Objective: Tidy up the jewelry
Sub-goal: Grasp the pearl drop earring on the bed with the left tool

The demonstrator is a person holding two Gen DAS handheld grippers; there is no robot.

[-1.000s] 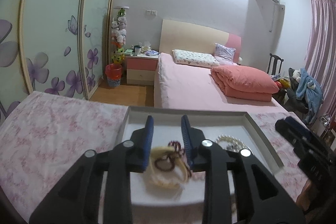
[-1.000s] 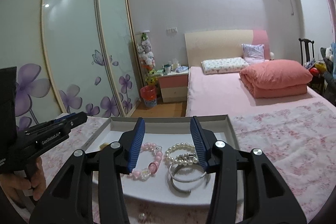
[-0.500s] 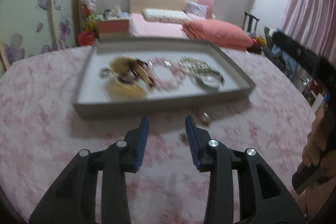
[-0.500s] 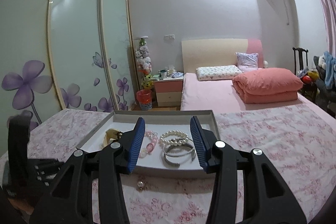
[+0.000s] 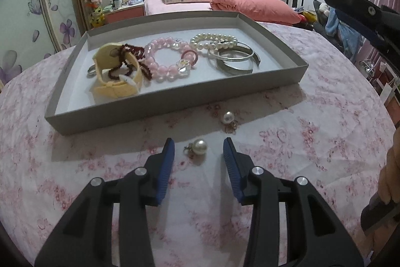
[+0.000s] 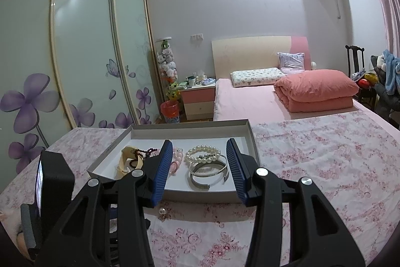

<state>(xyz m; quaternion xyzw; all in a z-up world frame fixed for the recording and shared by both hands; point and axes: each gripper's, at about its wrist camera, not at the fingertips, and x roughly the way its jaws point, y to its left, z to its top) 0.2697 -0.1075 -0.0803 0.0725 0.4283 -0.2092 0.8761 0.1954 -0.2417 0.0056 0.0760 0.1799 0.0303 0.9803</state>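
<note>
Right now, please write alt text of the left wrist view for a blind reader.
The open left gripper hovers around a pearl earring on a pink floral cloth. A second earring lies before a grey tray holding bracelets, with a bed behind.

Both tongs, left (image 5: 198, 149) and right (image 6: 200, 158), have matte black angular arms with triangular cut-outs, round silver screws at the joints, and ribbed blue pads (image 5: 166, 167) lining the fingers. Bare skin (image 5: 390, 174) shows at the right edge.
</note>
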